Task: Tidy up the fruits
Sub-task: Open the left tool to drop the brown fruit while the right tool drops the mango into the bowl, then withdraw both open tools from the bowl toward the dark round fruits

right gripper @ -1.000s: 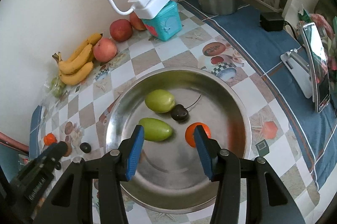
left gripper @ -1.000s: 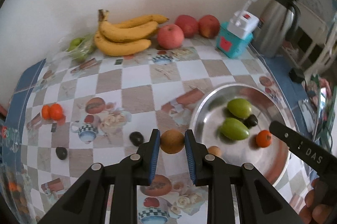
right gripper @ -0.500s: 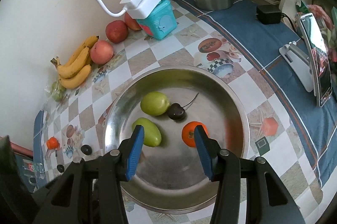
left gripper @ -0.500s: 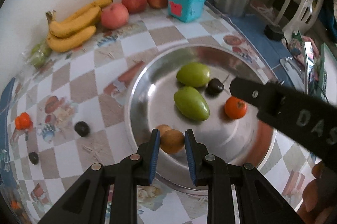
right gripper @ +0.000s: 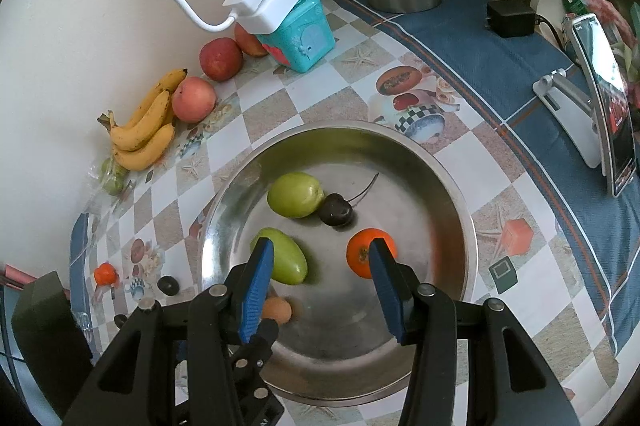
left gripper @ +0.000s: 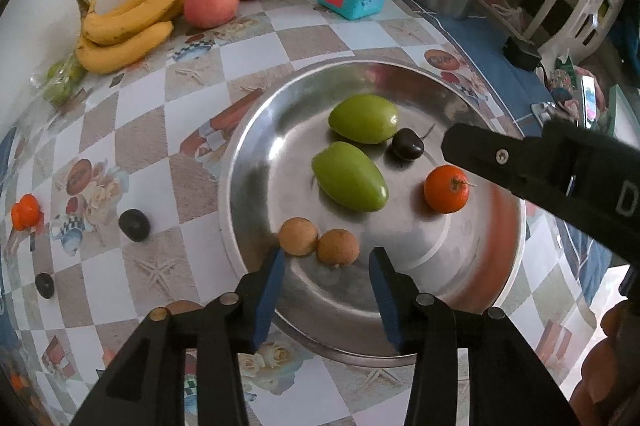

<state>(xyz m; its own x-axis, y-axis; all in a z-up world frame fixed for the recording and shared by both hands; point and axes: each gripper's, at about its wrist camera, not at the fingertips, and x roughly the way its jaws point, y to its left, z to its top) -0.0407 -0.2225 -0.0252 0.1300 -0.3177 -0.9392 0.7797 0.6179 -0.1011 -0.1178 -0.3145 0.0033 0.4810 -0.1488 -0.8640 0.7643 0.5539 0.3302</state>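
Left wrist view first: the left gripper [left gripper: 326,264] stands wide and holds nothing, its blue pads low over the near rim of the steel tray [left gripper: 256,130]. Between and just ahead of the pads lies a brown round fruit [left gripper: 338,246], free of both, touching a second brown fruit [left gripper: 298,236] on its left. Farther in sit two green fruits [left gripper: 350,176], a dark cherry [left gripper: 407,143] and a small orange fruit [left gripper: 446,188]. Out on the checked tablecloth [left gripper: 248,38], left of the tray, wait a dark fruit [left gripper: 135,224], a smaller dark one [left gripper: 44,285] and a small orange-red fruit [left gripper: 25,212]; bananas [left gripper: 128,26] and apples [left gripper: 211,2] lie by the wall. The drop looks finished, so I judge the step in hand is to draw clear; lifting straight back and up, with the pads kept wide, should avoid nudging the two brown fruits, which would roll easily on the smooth metal.

Right wrist view: the right gripper [right gripper: 320,282] is also spread wide and empty, above the tray, its pads framing the gap between the nearer green fruit [right gripper: 286,258] and the orange fruit. One brown fruit [right gripper: 276,310] shows partly behind the left pad. The nearest loose piece, the dark fruit, probably suits the left gripper best; it should approach from above and close gently across the short axis.
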